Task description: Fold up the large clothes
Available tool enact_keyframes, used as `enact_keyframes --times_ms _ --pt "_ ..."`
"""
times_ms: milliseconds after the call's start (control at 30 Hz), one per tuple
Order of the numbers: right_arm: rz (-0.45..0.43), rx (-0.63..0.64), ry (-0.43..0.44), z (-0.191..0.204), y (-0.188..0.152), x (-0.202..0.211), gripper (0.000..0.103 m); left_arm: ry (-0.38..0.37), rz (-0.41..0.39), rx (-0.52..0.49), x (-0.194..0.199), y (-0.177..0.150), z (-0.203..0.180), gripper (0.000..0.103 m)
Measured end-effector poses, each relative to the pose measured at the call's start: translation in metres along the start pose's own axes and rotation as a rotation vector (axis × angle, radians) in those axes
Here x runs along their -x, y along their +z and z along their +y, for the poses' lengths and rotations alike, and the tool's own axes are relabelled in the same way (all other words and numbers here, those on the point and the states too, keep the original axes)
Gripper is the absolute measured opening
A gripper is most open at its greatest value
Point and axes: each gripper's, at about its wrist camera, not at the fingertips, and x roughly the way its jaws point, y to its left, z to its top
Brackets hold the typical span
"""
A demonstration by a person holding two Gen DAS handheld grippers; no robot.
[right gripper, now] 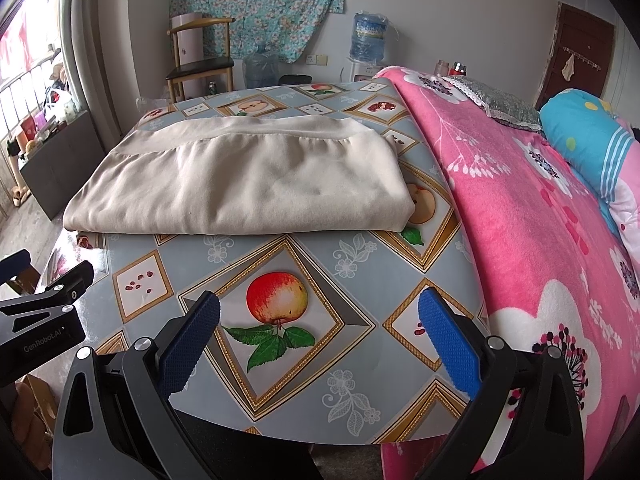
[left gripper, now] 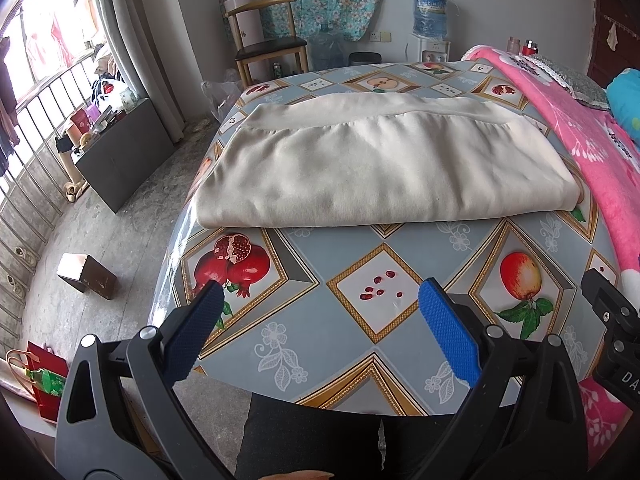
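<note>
Left wrist view. The cream garment (left gripper: 380, 164) lies folded flat on the table (left gripper: 340, 340), which carries a fruit-print oilcloth. Its long axis runs left-right across the table; the ribbed hem band is on the side away from the camera, and the thick folded edge faces the near table edge. The left gripper (left gripper: 320, 308) hangs above the near part of the table, well apart from the garment, jaws spread wide with nothing between the 2 blue pads. Part of the right gripper (left gripper: 612, 320) shows at the right frame edge. Left of the table, on the floor: a small brown box (left gripper: 88, 276), and a red bag (left gripper: 48, 380) with a green bottle in it. Beyond the table: a wooden chair (left gripper: 268, 40) and a blue water jug (left gripper: 430, 12) on a dispenser.

Right wrist view. The garment (right gripper: 244, 184) sits on the table's (right gripper: 340, 360) far half, left of centre, long axis again left-right, hem band far. The right gripper (right gripper: 320, 312) is over the near table edge above an apple print, jaws wide apart, holding nothing. A pink blanket (right gripper: 520, 220) adjoins the table's right side. The left gripper (right gripper: 48, 312) is partly visible at the left.
</note>
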Motion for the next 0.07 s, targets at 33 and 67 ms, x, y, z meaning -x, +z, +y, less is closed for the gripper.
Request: enact_keyframes --times_ms 33,67 --pt "0.0 0.0 0.001 0.0 0.0 0.0 0.097 0.0 0.0 0.0 0.0 -0.0001 -0.0002 0.094" --pt "-0.001 -0.001 0.0 0.0003 -0.0002 0.0003 0.097 -0.001 0.001 -0.001 0.0002 -0.0003 -0.0004 0.094"
